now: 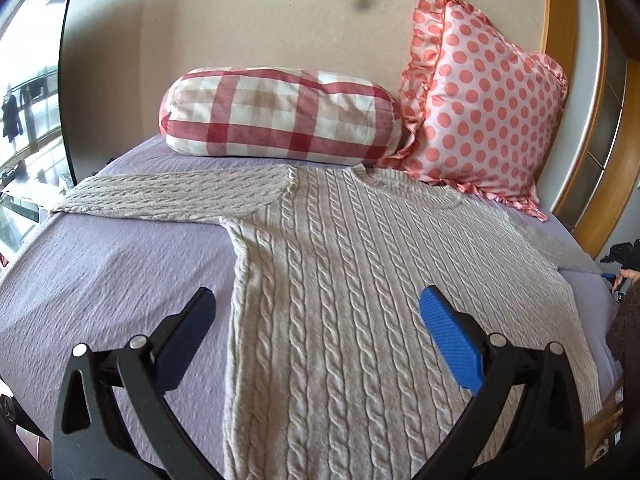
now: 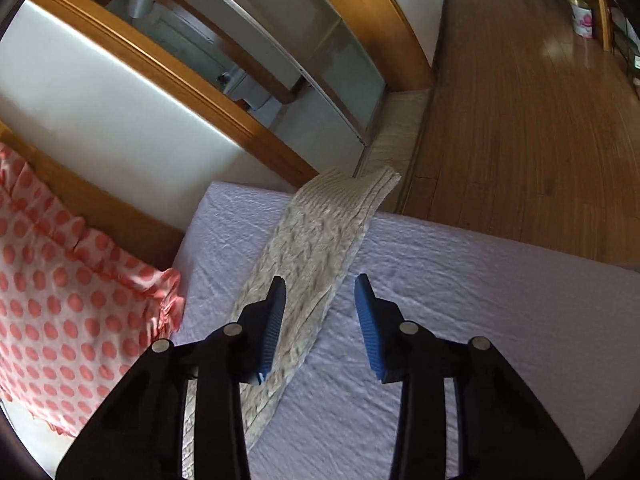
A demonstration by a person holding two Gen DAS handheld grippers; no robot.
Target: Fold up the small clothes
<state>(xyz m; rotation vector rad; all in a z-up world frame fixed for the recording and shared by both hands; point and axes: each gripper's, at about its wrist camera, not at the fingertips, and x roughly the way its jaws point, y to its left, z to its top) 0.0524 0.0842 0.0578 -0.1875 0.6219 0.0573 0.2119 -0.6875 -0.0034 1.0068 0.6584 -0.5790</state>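
Sweater (image 1: 360, 300): lies flat, front up, on the bed (image 1: 100, 280), the neck toward the far pillows. I judge it is spread like this so the folding can begin; no fold is made yet.
Left sleeve (image 1: 168, 196): stretched straight out to the left, toward the bed edge, so it can be turned over the body.
Right sleeve (image 2: 320, 240): stretched out to the right; its cuff reaches the bed edge and stands a little over it, above the wooden floor (image 2: 540, 120).
Knit: pale beige, thick, with cable ropes running along the body and the sleeves; ribbed collar. It looks soft and heavy, so I think it will sag when it is lifted.
Bed cover: lilac, thin, with a fine crinkled texture.
Left gripper (image 1: 316, 332): hovers above the near part of the body, near its left side; jaws wide, nothing between them.
Right gripper (image 2: 320, 320): hovers over the right sleeve, pointing along it; jaws apart, holding nothing. The sleeve looks like its next target.
Pads: blue, ribbed, probably rubber for grip on wool.
Checked bolster (image 1: 280, 116): round, red and white, at the far end.
Dotted cushion (image 1: 480, 100): shiny pink, frilled edge, leaning at far right, just touching the sweater's shoulder.
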